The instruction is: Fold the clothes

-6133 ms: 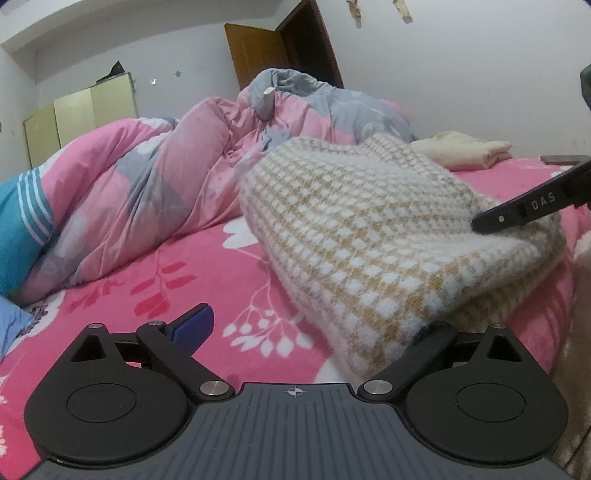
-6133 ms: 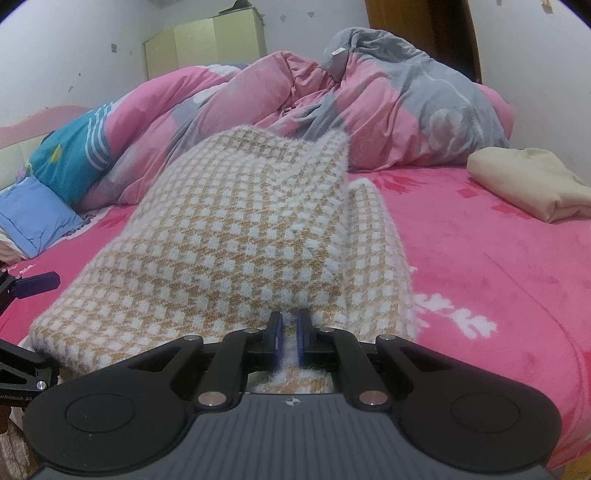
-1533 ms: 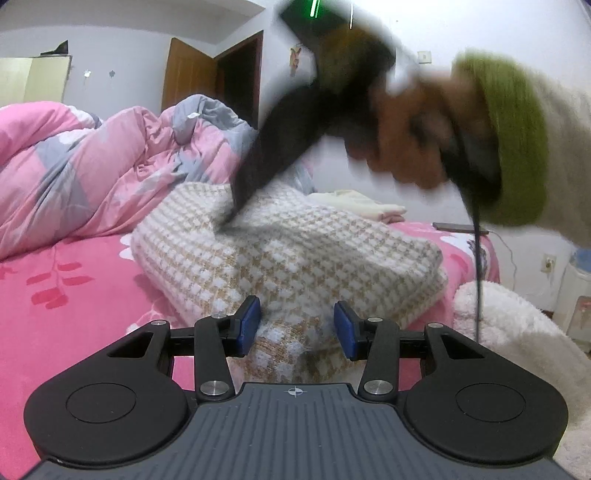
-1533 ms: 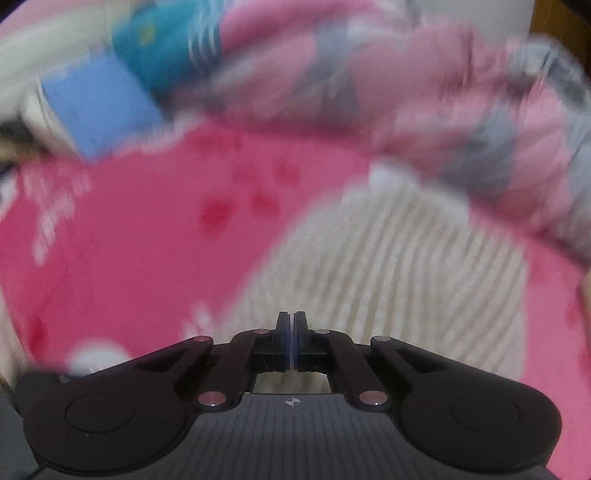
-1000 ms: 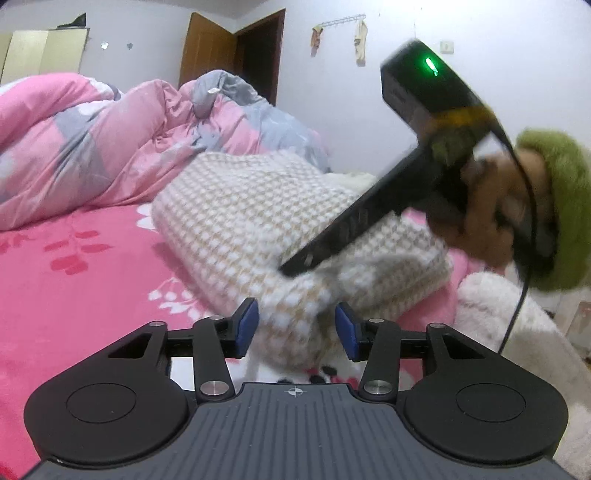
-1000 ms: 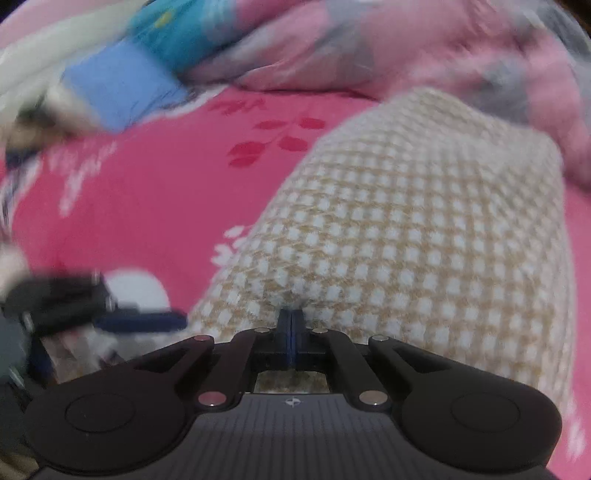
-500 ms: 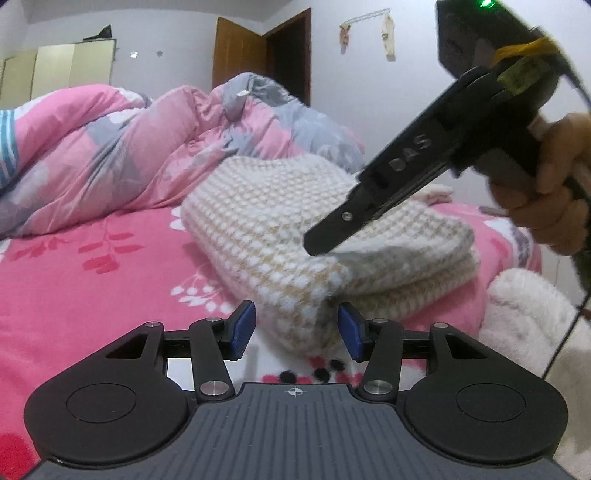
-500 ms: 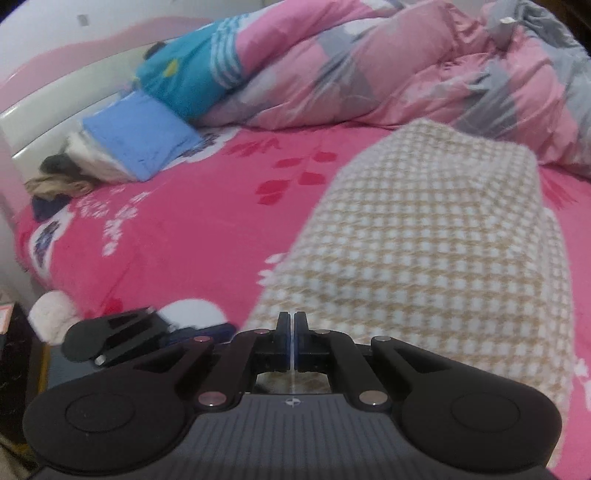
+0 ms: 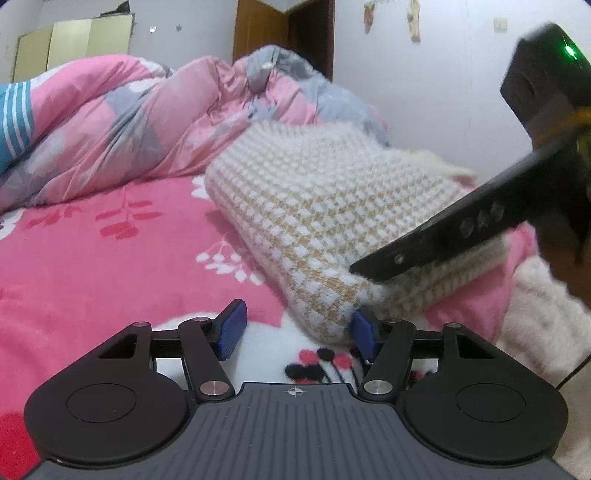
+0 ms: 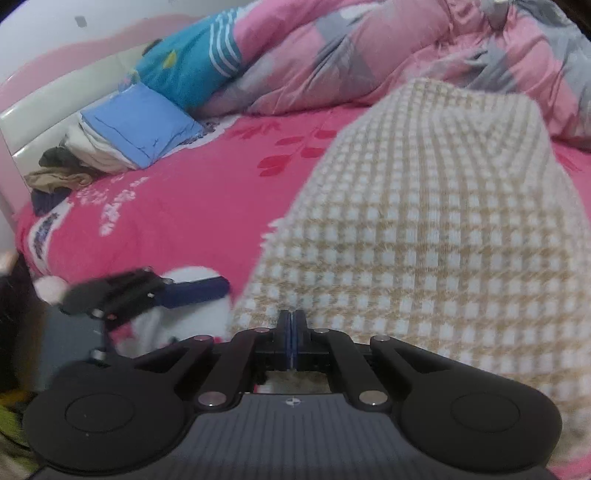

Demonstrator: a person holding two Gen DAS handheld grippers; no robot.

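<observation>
Your left wrist view: low at bed edge, close, sweater (image 9: 325,206) at 1 o'clock. Your right wrist view: higher, above same sweater (image 10: 436,229), headboard at 10 o'clock.

White walls (image 9: 436,66), brown door (image 9: 258,33), perhaps a yellow-green wardrobe (image 9: 74,44).

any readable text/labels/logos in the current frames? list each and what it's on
"DAS": raised letters on the side of the right gripper, seen in the left wrist view; blurred, so this reading is tentative.
Crosshair mark, no letters: on the left gripper body, and the same on the right one.
Nothing else: no print visible on the checked sweater or the pink bedsheet.
</observation>
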